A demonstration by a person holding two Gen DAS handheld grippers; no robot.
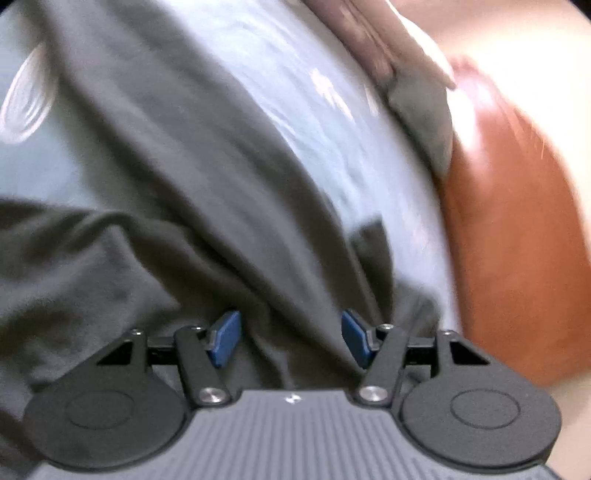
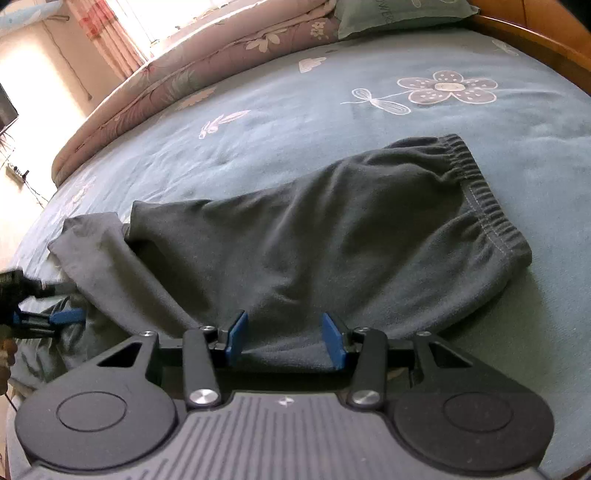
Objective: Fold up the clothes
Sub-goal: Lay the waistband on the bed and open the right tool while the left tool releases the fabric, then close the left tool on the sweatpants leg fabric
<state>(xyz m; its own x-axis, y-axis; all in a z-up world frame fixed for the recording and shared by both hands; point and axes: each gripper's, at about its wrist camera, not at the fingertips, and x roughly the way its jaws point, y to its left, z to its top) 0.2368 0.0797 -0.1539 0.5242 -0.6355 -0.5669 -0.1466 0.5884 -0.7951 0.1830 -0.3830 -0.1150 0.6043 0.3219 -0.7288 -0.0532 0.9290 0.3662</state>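
Dark grey trousers (image 2: 332,229) lie on the bed, elastic waistband (image 2: 484,199) at the right and the leg ends (image 2: 92,240) at the left. My right gripper (image 2: 285,338) sits at the garment's near edge. Its jaws stand apart, the cloth's edge lies between the blue pads (image 2: 236,338), and they do not press on it. My left gripper (image 2: 62,317) shows at the far left by the leg ends. In the blurred left wrist view the left gripper (image 1: 290,339) is open over the grey cloth (image 1: 184,206), and a fold runs between its pads without being pinched.
The bed has a blue-grey sheet (image 2: 295,110) printed with white flowers. A folded pinkish quilt (image 2: 207,55) and a pillow (image 2: 399,14) lie along the far side. A wooden bed frame (image 2: 535,37) runs at the right, also seen as frame (image 1: 517,240).
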